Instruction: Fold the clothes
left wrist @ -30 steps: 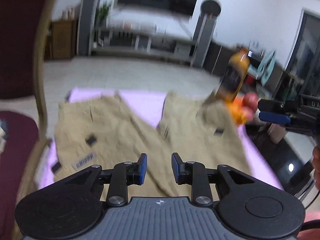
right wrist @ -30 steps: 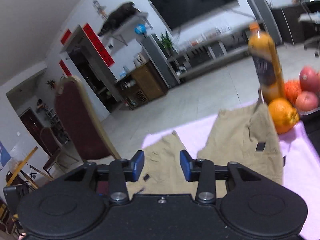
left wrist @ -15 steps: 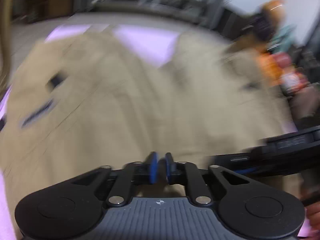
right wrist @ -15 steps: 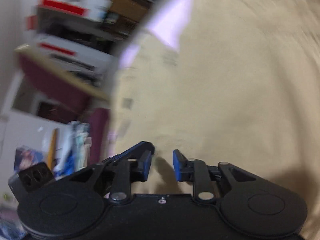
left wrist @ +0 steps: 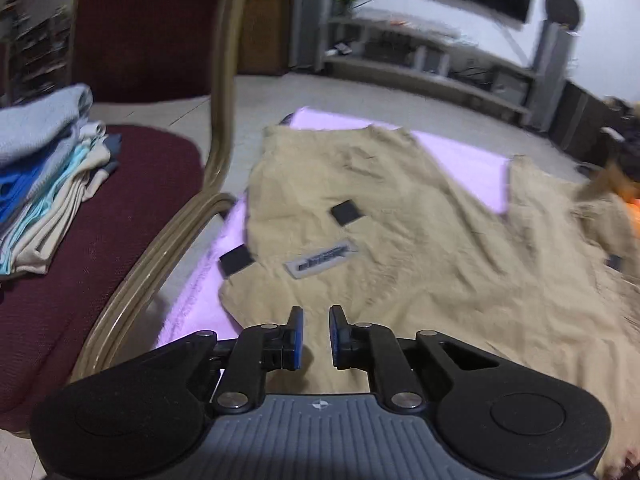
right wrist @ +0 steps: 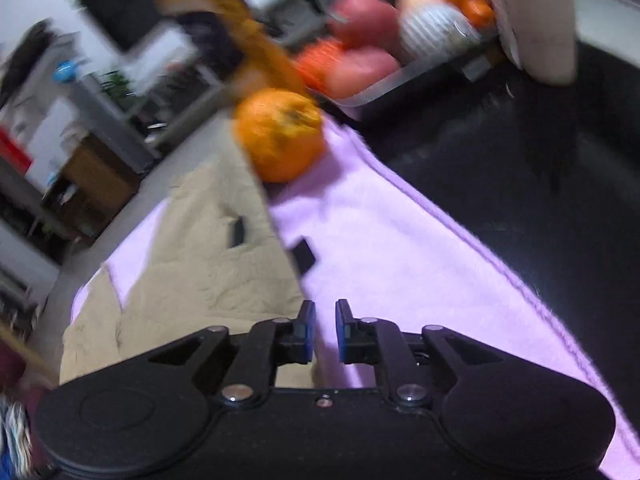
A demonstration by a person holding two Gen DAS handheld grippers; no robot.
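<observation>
Wrinkled beige cotton shorts (left wrist: 420, 264) with black tabs and a grey label lie spread on pink towel (right wrist: 400, 264); left gripper (left wrist: 315, 334) and right gripper (right wrist: 325, 330) hover, jaws slightly parted, empty.

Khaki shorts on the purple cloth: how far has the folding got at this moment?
Done: a stack of folded clothes sits on the chair seat. In hand: nothing yet. The khaki shorts lie spread flat, both legs apart, on the purple cloth; the left claw and right claw hang open at the near edge, holding nothing. Left: every fold of these shorts.
</observation>
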